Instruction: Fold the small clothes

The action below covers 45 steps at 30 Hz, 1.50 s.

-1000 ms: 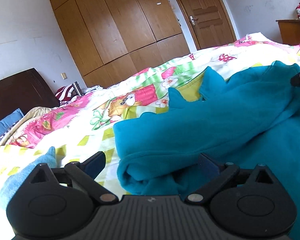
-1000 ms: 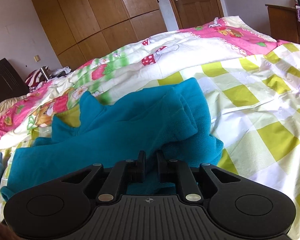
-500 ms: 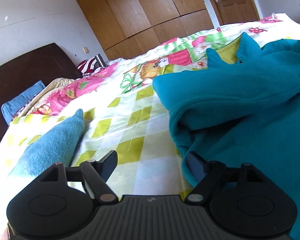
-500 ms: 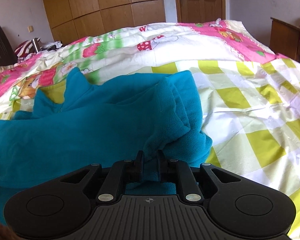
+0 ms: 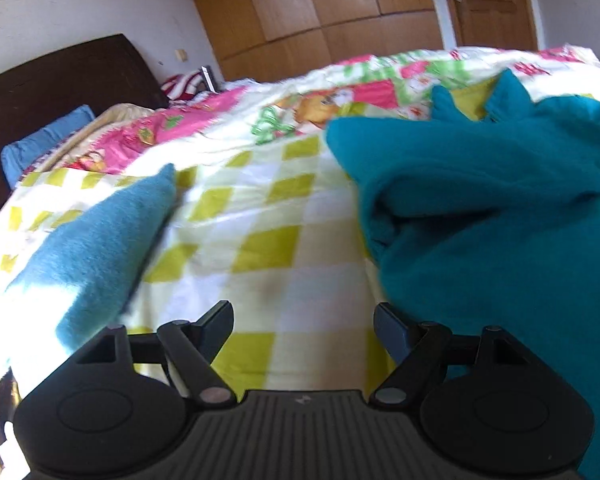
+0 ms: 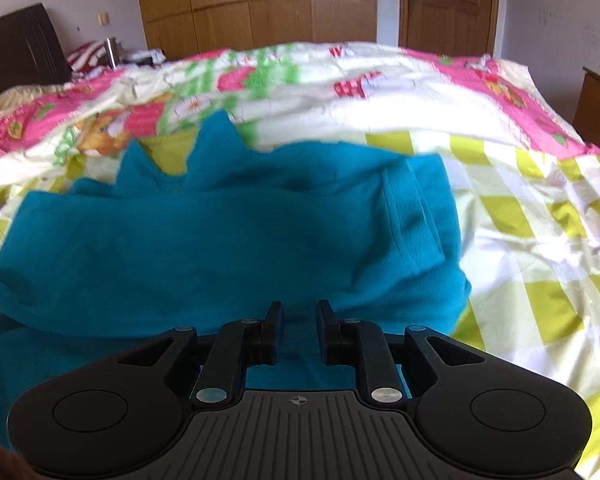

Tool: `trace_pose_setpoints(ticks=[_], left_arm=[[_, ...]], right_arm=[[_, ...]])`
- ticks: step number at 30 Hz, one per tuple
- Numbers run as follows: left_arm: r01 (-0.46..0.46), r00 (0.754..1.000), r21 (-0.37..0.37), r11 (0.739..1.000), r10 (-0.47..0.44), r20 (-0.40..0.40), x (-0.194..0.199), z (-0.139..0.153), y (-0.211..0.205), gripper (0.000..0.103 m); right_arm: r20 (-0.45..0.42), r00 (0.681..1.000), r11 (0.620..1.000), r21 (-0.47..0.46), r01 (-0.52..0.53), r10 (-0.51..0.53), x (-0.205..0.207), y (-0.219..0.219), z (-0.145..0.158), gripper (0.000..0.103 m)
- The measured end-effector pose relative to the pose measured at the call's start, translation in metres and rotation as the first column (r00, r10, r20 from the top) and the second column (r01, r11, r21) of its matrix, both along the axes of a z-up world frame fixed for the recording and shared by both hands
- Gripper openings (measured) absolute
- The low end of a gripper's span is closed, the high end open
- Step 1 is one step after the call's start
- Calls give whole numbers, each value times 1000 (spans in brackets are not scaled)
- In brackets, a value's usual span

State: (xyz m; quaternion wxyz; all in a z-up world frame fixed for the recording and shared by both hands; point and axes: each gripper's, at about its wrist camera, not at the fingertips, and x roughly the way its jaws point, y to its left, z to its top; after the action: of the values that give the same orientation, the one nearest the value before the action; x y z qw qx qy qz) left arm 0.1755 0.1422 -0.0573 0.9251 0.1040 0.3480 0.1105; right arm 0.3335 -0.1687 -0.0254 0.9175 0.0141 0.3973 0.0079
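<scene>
Lying folded in half, spiky teal fleece garment (image 6: 228,240); left jaws apart, right jaws opening over it.

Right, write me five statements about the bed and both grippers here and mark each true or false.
1. The teal garment lies on a yellow-checked sheet. True.
2. The left gripper is clamped on the teal garment. False: its jaws stand wide over bare sheet with nothing between them.
3. A second, lighter blue cloth lies apart from the garment. True.
4. The right gripper is over bare sheet. False: it is over the garment, its narrow jaws opening.
5. The wooden door stands wide open. False: it is closed.
</scene>
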Motion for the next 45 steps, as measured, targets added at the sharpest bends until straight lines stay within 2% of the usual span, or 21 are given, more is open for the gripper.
trace_pose_setpoints(ticks=[2, 4, 8, 10, 11, 12, 16, 17, 18, 21, 23, 26, 29, 33, 34, 36, 37, 39, 40, 43, 45], left_arm=[[9, 1000, 49, 999, -8, -23, -4, -12, -11, 85], [11, 1000, 69, 998, -10, -19, -9, -5, -15, 85], [27, 1000, -5, 1000, -27, -7, -31, 25, -11, 86], [67, 998, -19, 998, -67, -17, -51, 34, -16, 87], [84, 996, -29, 996, -85, -35, -60, 35, -19, 88], [102, 992, -48, 994, -105, -64, -69, 35, -22, 88], [140, 972, -140, 980, -163, -169, -101, 29, -38, 88], [147, 966, -159, 976, -176, -187, -110, 27, -44, 88], [158, 961, -164, 974, -190, -202, -118, 26, -50, 88], [209, 944, -112, 971, -231, -235, -133, 28, -71, 89], [200, 931, -164, 966, -239, -274, -136, 26, -74, 89], [146, 937, -180, 973, -194, -291, -144, 24, -72, 89], [72, 951, -137, 988, -110, -288, -157, 23, -69, 89], [-18, 959, -127, 992, -19, -283, -173, 21, -62, 90], [-19, 960, -121, 992, -15, -281, -175, 20, -62, 90], [-4, 954, -157, 988, -43, -296, -174, 18, -62, 89], [-6, 948, -187, 982, -54, -314, -173, 16, -62, 86], [-15, 925, -287, 958, -96, -368, -170, 9, -60, 50], [-36, 916, -330, 943, -101, -387, -169, 6, -58, 47], [-88, 910, -372, 924, -78, -407, -171, 7, -50, 40], [-110, 908, -361, 926, -54, -416, -174, 9, -47, 33]], right_arm=[[-46, 999, 1000, 17, 15, -14, -8, -9, -9, 19], [-52, 999, 1000, 19, 11, -10, -24, -16, -8, 18], [-19, 999, 999, -2, -36, 36, -66, -28, 8, 19], [-24, 998, 998, 10, -62, 62, -94, -41, 16, 25], [-32, 997, 998, 9, -67, 67, -104, -46, 17, 34], [-49, 997, 998, 6, -66, 66, -119, -53, 19, 38], [-106, 993, 999, 0, -52, 52, -166, -77, 13, 39], [-130, 991, 999, 14, -43, 45, -177, -85, 10, 43], [-148, 988, 999, 25, -37, 40, -185, -91, 7, 49], [-205, 978, 999, 40, -22, 30, -208, -108, -5, 50], [-238, 971, 997, 71, -8, 25, -220, -116, -12, 50], [-283, 957, 988, 152, -29, 71, -232, -120, -21, 50], [-277, 954, 984, 160, -76, 118, -235, -115, -22, 52], [-281, 947, 977, 187, -102, 153, -234, -113, -26, 52], [-281, 946, 976, 185, -111, 161, -234, -112, -25, 52], [-279, 945, 973, 199, -119, 173, -235, -114, -23, 52], [-281, 944, 971, 212, -112, 171, -234, -115, -24, 52], [-285, 945, 969, 226, -98, 162, -234, -117, -27, 51], [-286, 944, 969, 226, -99, 164, -234, -116, -27, 50], [-290, 941, 961, 258, -97, 173, -234, -119, -26, 37], [-286, 941, 957, 273, -101, 181, -236, -121, -23, 23]])
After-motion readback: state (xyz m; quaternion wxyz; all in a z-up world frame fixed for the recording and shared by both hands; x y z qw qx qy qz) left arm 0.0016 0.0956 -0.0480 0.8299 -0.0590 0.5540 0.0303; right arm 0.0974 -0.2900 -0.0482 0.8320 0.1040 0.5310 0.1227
